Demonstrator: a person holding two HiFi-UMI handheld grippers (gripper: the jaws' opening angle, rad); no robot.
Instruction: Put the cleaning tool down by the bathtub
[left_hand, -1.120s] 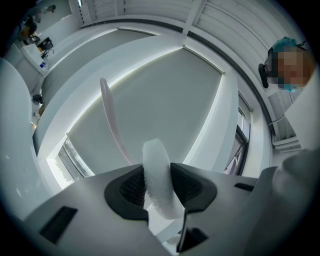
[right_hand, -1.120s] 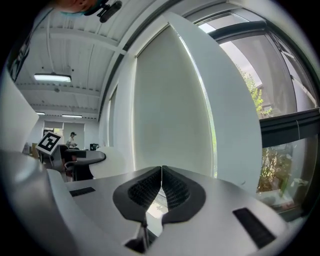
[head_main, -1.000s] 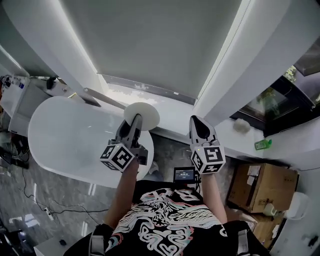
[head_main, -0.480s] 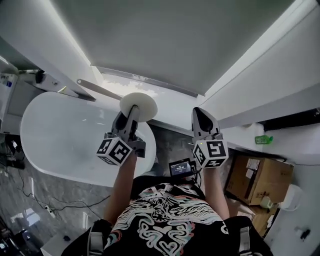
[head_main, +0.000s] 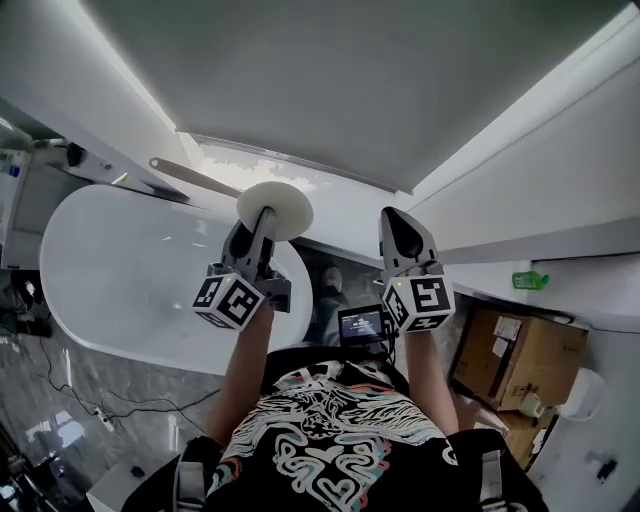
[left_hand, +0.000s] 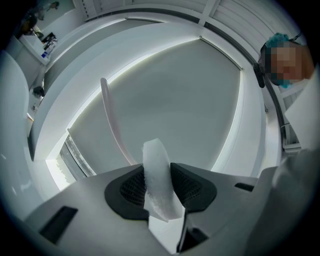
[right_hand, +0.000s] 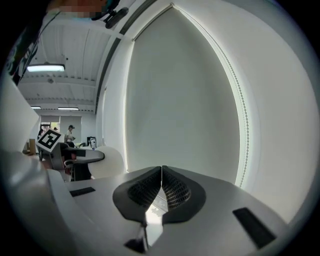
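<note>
The white bathtub (head_main: 120, 290) fills the left of the head view. The floor by its near rim is probably where the tool should land. The tool (head_main: 274, 210), a round white pad on a long handle (head_main: 190, 178), is in the air above the tub's right end, not yet down. The left tongs (head_main: 256, 236) pinch the pad edge-on, so the handle points away from the arm. The right tongs (head_main: 402, 232) are closed on nothing, idle alongside.
</note>
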